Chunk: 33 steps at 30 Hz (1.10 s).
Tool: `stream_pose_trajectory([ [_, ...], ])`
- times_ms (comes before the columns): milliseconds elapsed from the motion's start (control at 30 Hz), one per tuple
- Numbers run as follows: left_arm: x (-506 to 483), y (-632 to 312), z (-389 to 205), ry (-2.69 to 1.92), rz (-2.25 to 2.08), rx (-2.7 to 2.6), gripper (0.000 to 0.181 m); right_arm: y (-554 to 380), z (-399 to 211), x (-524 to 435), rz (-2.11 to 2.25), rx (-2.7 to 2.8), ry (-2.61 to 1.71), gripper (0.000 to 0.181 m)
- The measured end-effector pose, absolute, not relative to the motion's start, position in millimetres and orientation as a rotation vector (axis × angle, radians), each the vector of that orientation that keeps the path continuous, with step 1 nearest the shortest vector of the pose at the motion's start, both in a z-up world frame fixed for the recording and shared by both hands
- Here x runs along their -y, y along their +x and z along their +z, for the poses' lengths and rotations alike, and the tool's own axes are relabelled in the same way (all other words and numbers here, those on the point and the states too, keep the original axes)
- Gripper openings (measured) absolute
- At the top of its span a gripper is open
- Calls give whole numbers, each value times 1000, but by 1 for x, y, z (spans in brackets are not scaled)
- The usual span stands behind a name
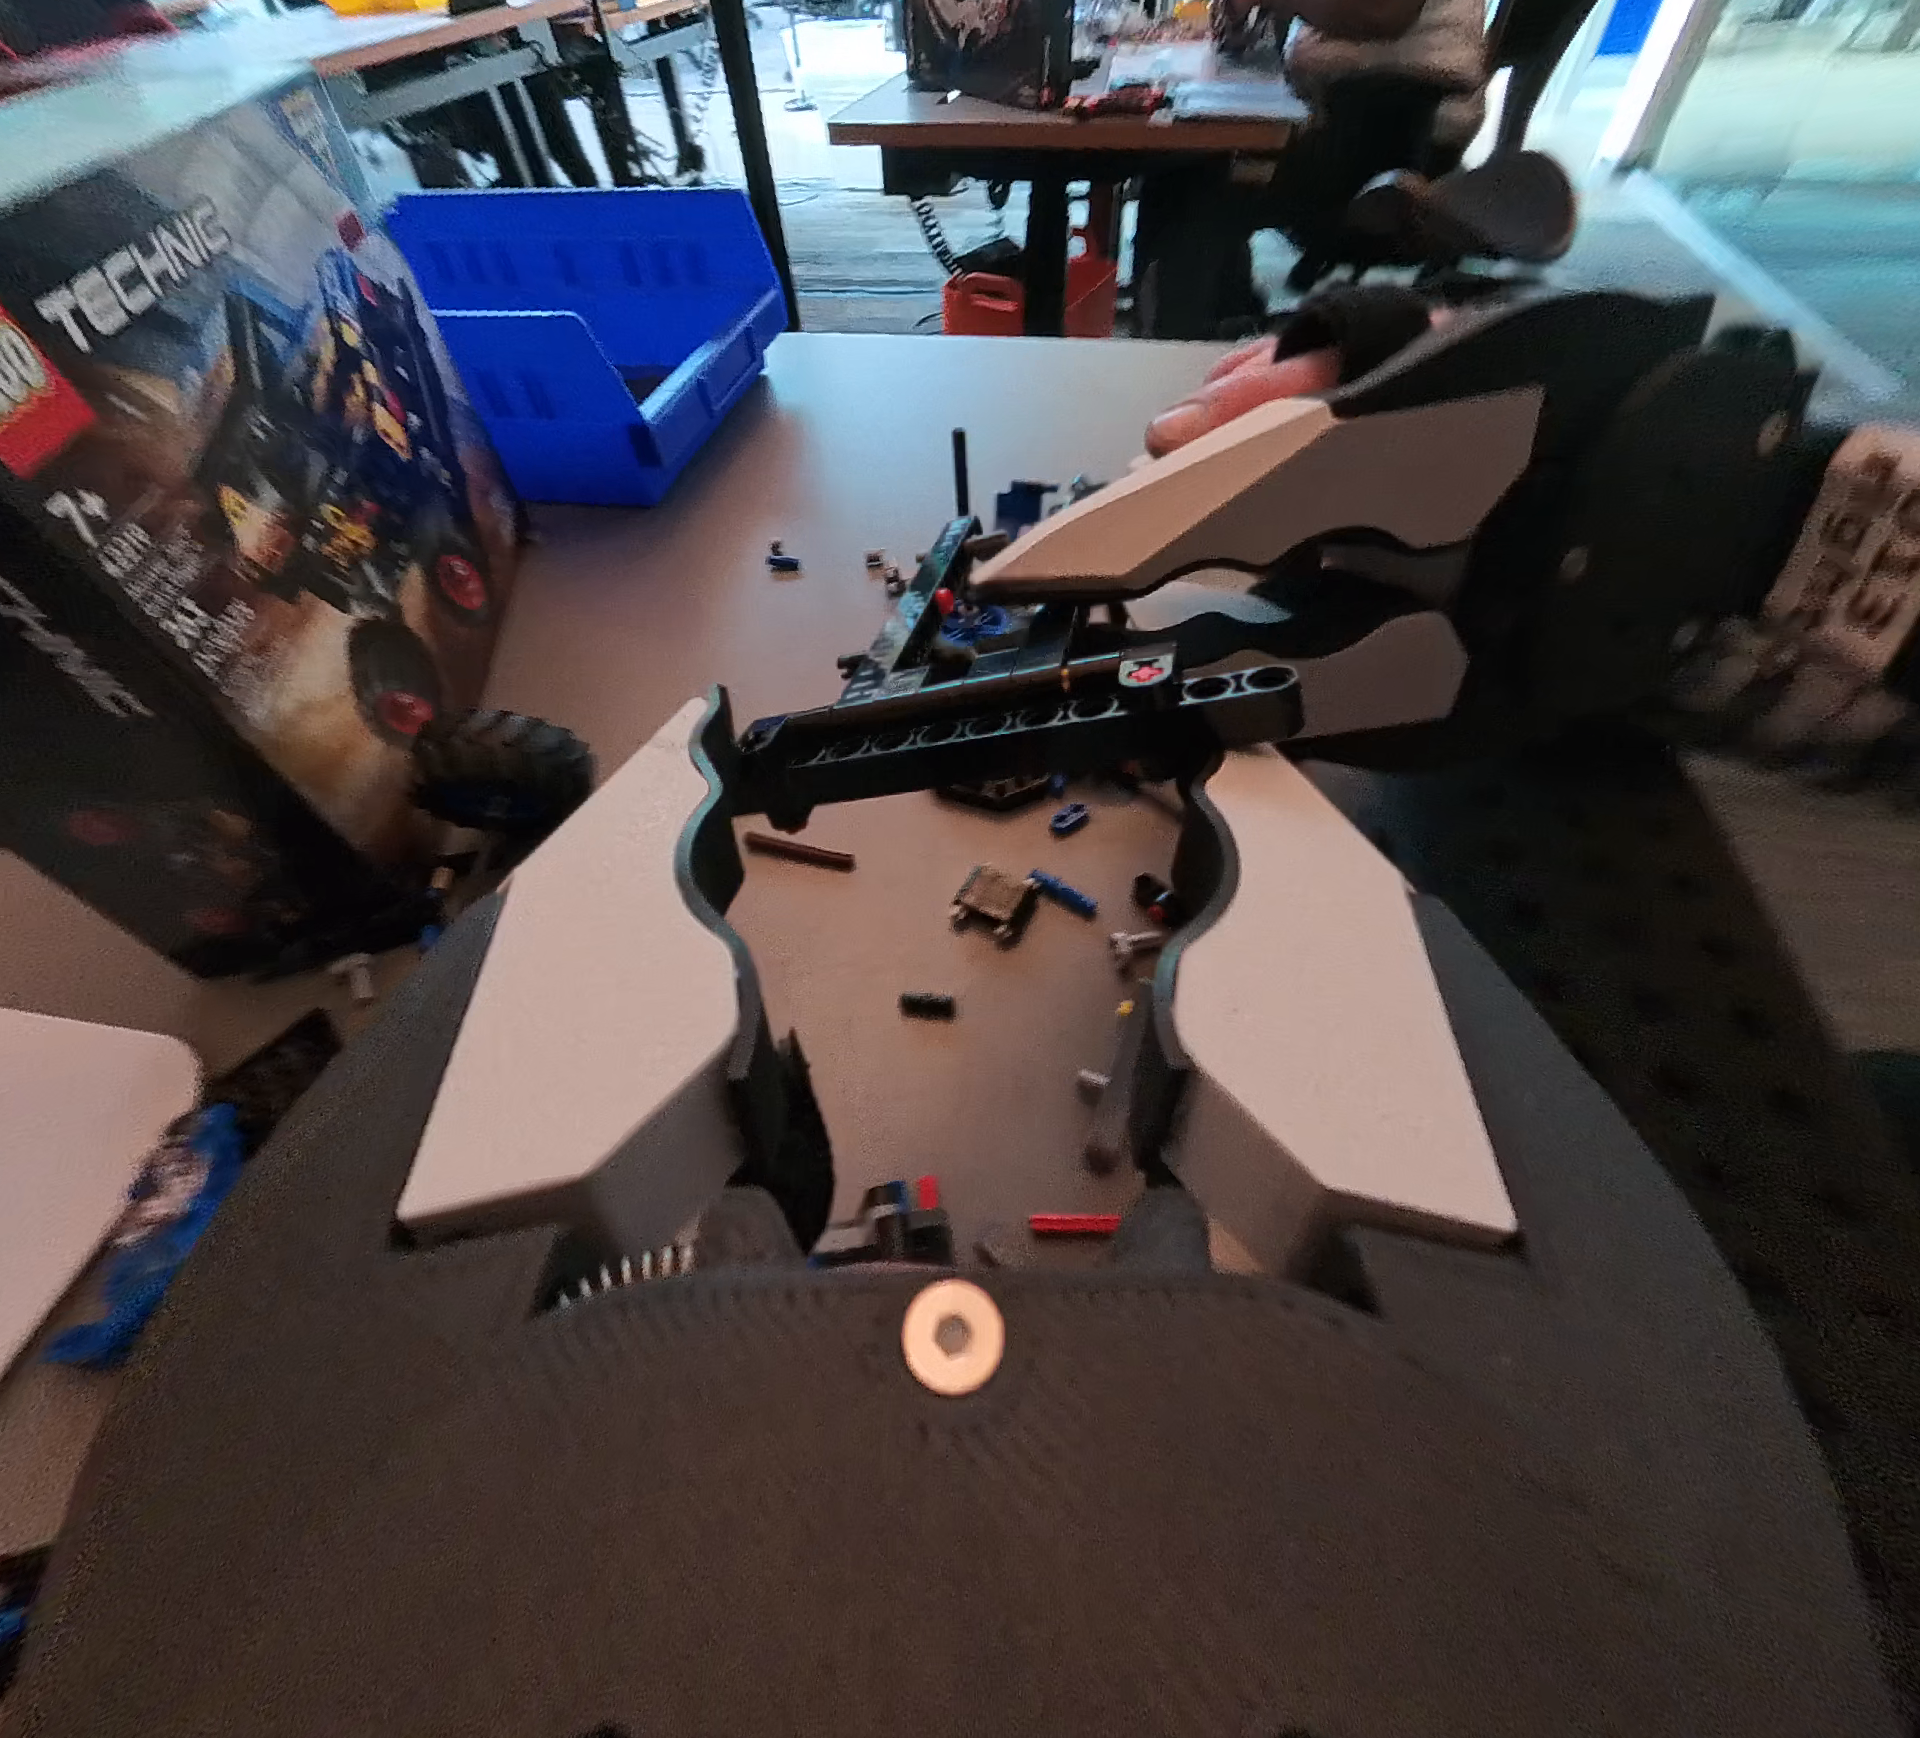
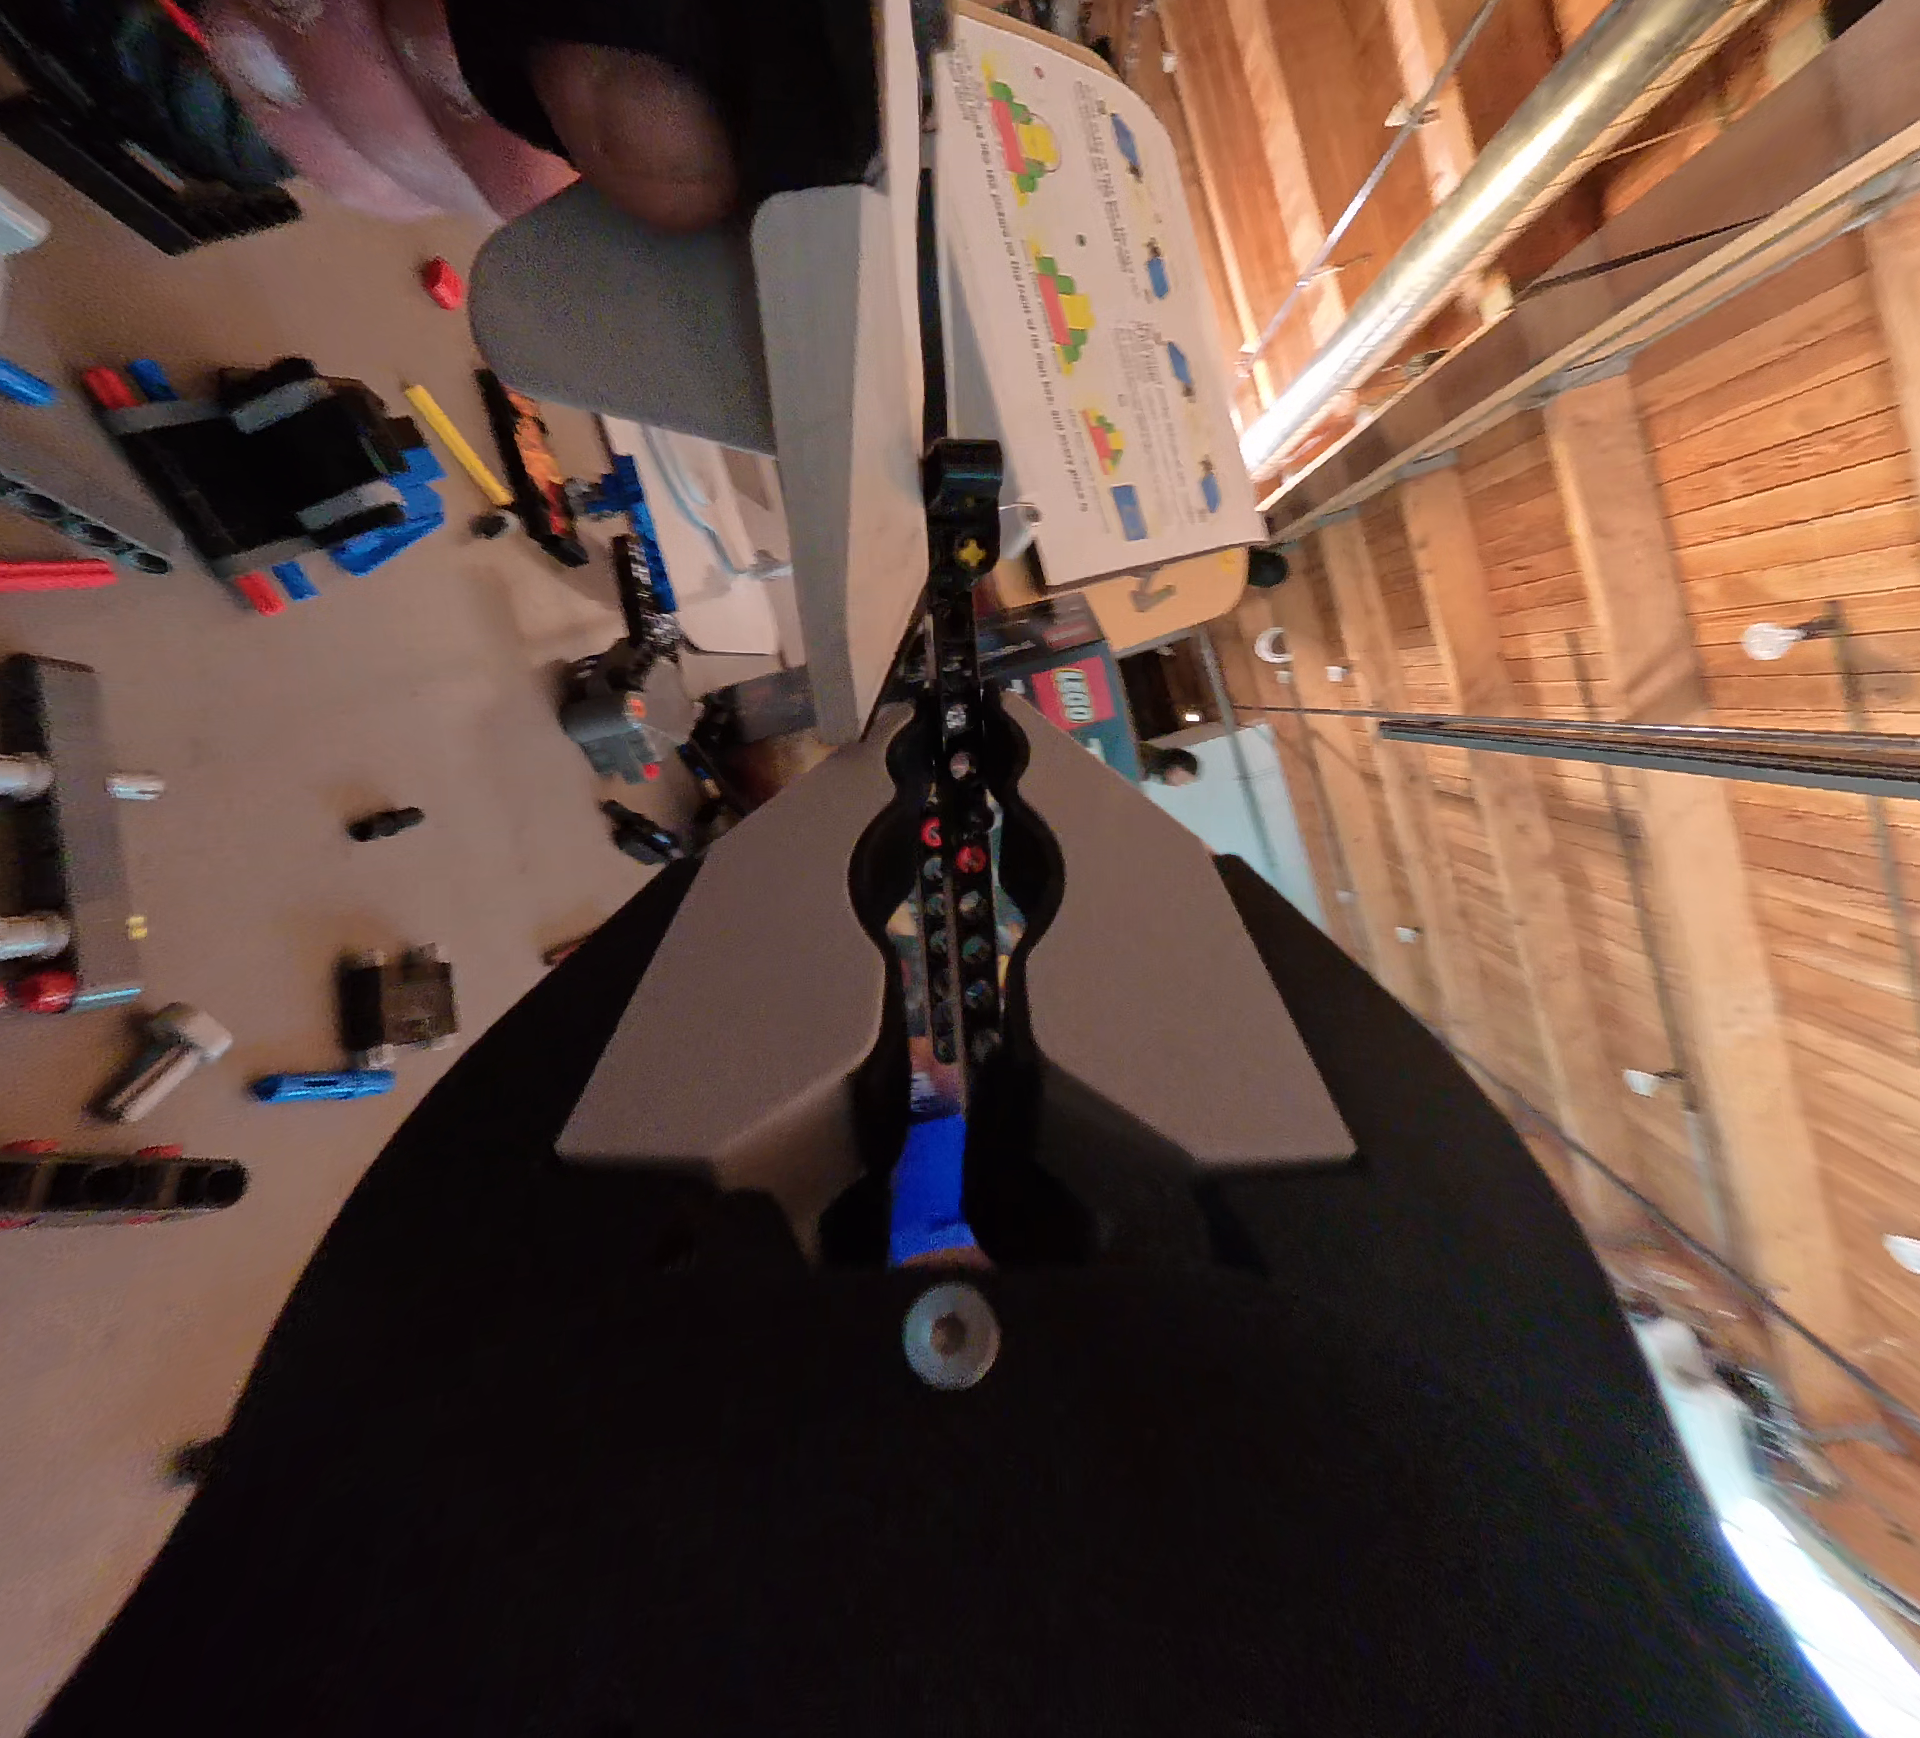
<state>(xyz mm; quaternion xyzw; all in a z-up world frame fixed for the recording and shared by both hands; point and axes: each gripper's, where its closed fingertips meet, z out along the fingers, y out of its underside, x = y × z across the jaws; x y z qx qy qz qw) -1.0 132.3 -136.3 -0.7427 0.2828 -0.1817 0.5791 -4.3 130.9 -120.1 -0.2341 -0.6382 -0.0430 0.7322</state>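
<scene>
Two hand-held grippers meet at one black beam assembly (image 1: 997, 701) raised above the worktop (image 1: 665, 587). The right hand-held gripper (image 2: 951, 743) is clenched on the assembly: in the right wrist view both grey fingers press against a black perforated beam running straight between them, and in the left wrist view the same tool enters from the right, gripping the assembly's right end. The left hand-held gripper (image 1: 956, 753) stands spread, its grey fingers well apart, with the assembly's long beam crossing just at the fingertips; whether the left fingertip touches the beam's end cannot be told. Below and between the fingers, small loose parts (image 1: 1023, 899) in black, blue, grey and red lie scattered on the worktop. A black toy tyre (image 1: 504, 769) sits left of the fingers, against a printed toy box (image 1: 239, 462). Behind these stands a blue storage bin (image 1: 613, 338). Farther off, a person sits at another desk (image 1: 1049, 125).
</scene>
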Motion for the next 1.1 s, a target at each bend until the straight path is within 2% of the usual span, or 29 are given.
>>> stream_pose_trajectory([
  [267, -120, 8, -129, -1567, -158, -905, 83, 0, -135, -133, 433, 1501, -756, 33],
  [633, -112, 8, -118, -1471, -72, -969, 83, 23, -113, -113, 1174, 1496, -877, 46],
  [933, -105, 15, -113, -1430, -64, -1003, 82, 29, -110, -133, 1324, 1416, -992, 35],
  [1100, -99, 31, -116, -1405, -95, -1052, 82, 17, -142, -124, 1217, 1587, -1044, 32],
])
